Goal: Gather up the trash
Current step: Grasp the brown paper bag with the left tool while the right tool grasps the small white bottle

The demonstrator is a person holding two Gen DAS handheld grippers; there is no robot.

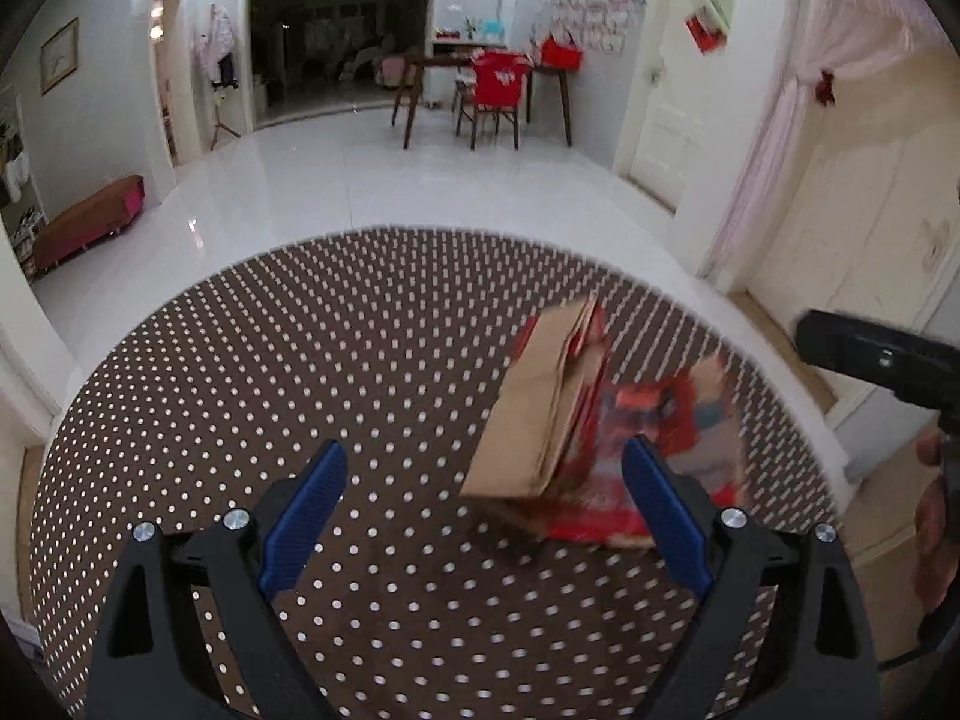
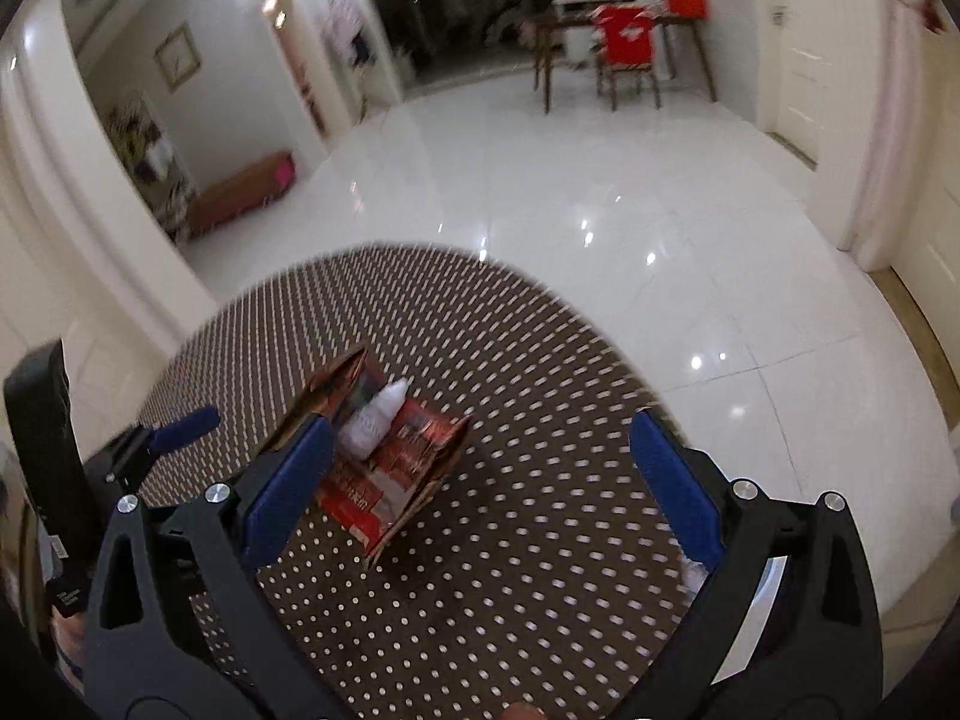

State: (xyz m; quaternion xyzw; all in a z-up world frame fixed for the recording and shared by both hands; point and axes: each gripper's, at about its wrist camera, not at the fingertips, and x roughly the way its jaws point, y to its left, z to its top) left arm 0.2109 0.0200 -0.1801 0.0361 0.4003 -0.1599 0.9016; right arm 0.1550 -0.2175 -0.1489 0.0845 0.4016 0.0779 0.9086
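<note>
While both my left gripper (image 1: 480, 501) and right gripper (image 2: 480, 483) gape wide, holding nothing, the red box (image 2: 384, 456) at ten o'clock waits uncollected.

Both wrist views look down close over the dotted round table (image 1: 360, 360), sharing the carton (image 2: 384, 468).
</note>
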